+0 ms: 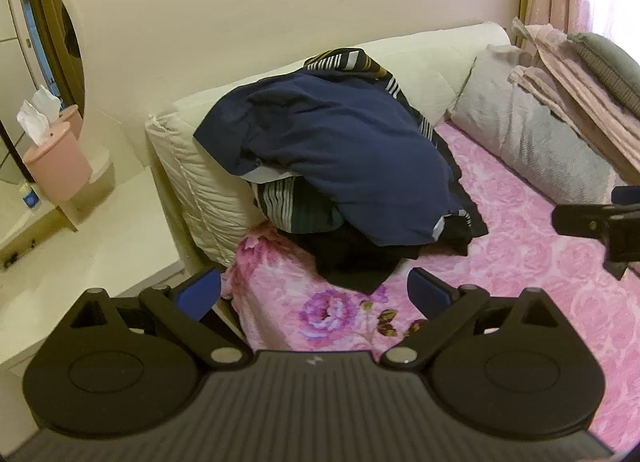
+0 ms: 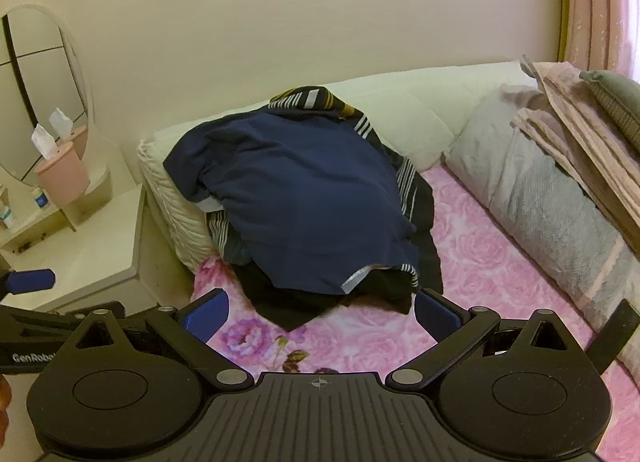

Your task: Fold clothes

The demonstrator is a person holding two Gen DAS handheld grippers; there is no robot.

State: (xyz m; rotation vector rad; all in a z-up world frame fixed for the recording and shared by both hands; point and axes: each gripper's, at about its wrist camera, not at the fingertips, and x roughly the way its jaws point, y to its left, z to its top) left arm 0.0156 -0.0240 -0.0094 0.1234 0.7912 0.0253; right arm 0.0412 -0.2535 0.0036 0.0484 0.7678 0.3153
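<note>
- Clothes sit heaped at the head of the bed, leaning against the cream headboard, with a navy top draped over striped and black pieces.
- My left claw is spread wide and empty, hovering over the pink floral cover just short of the pile's black bottom edge.
- My right claw is likewise spread and holds nothing; the lowest black garment pokes out between its blue pads, though I cannot tell if it touches them.
- I judge the heap soft, light and limp: it will sag and slide rather than keep any shape, and layers may drag along together.
- The navy top looks the one to take first, since it lies uppermost and free.
- Its lower hem, where a pale lining shows at the corner, offers a thin edge to pinch; I would take the hem's two corners, one per claw.
- Nothing is folded yet, so I read this as the very start.
- A grey pillow and folded pink blankets lie well apart on the right.
</note>
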